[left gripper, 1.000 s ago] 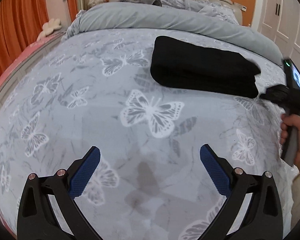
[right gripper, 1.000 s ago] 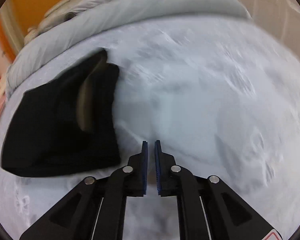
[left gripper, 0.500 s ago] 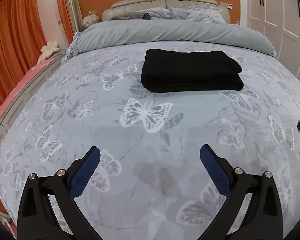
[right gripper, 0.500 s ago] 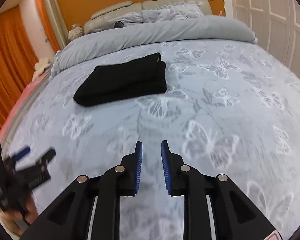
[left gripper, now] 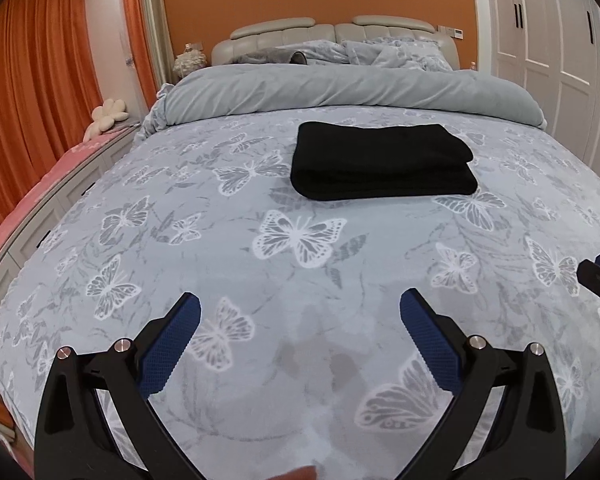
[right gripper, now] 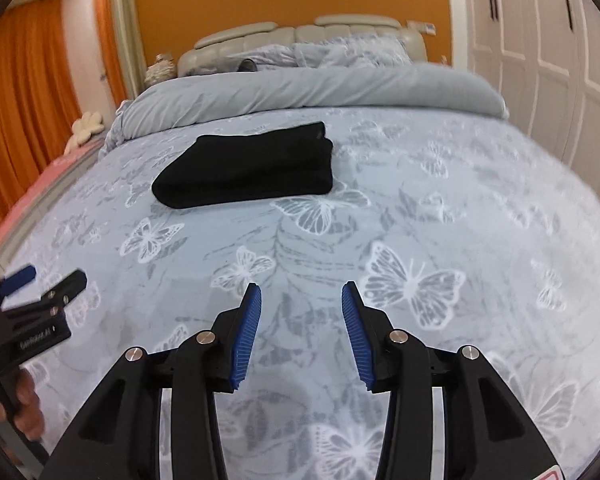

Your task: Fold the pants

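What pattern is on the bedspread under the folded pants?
White and grey butterflies on the pale blue-grey bedspread, clearest in the left wrist view.

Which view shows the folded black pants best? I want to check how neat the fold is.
The left wrist view: the pants appear sharp and nearly square-on, with stacked layers visible at the right end. The right wrist view shows the pants at an angle and slightly blurred, lying on the butterfly bedspread.

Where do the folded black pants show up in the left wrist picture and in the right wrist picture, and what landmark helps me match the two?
Left wrist view: the folded black pants lie above center, slightly right, on the butterfly bedspread.
Right wrist view: the folded black pants lie upper left of center, slanted.
Shared landmark: the rolled-back grey duvet just behind them.
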`<state>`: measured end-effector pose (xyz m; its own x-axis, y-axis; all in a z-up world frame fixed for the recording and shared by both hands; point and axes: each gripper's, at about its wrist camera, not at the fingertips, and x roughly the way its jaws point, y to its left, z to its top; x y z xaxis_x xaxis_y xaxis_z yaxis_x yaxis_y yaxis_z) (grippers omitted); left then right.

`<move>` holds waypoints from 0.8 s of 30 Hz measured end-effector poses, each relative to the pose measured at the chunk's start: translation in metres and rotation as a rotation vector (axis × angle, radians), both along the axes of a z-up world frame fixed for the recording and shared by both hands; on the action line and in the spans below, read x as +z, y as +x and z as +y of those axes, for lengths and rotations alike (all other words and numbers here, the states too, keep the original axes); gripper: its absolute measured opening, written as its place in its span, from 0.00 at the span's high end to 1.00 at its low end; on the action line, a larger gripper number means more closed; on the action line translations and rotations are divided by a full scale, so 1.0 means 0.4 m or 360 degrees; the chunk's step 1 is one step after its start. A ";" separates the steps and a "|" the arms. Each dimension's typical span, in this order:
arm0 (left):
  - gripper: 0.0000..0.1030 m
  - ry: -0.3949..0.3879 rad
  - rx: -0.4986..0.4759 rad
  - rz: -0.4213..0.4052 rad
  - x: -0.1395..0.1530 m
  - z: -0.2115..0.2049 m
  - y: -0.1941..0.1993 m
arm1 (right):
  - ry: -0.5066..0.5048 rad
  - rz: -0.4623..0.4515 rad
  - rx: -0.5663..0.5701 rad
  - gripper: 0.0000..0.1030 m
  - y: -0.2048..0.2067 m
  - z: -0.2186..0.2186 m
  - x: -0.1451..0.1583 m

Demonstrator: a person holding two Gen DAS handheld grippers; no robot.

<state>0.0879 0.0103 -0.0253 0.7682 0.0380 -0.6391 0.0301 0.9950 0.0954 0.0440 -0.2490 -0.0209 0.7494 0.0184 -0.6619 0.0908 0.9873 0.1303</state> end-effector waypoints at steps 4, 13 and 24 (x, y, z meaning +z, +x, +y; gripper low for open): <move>0.05 -0.0016 0.0018 0.0029 -0.010 0.003 0.011 | -0.0006 -0.0018 -0.0043 0.60 0.004 -0.008 -0.001; 0.05 0.0021 0.0075 0.0048 -0.028 0.023 0.018 | -0.0064 -0.0026 0.0024 0.57 0.014 0.043 -0.001; 0.05 0.0009 0.0058 0.0032 -0.025 0.033 0.010 | -0.0073 -0.0039 0.0046 0.57 0.019 0.068 0.006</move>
<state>0.0918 0.0236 -0.0352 0.7534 0.0697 -0.6539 -0.0045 0.9949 0.1009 0.0517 -0.2218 -0.0184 0.7651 0.0106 -0.6439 0.0593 0.9945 0.0868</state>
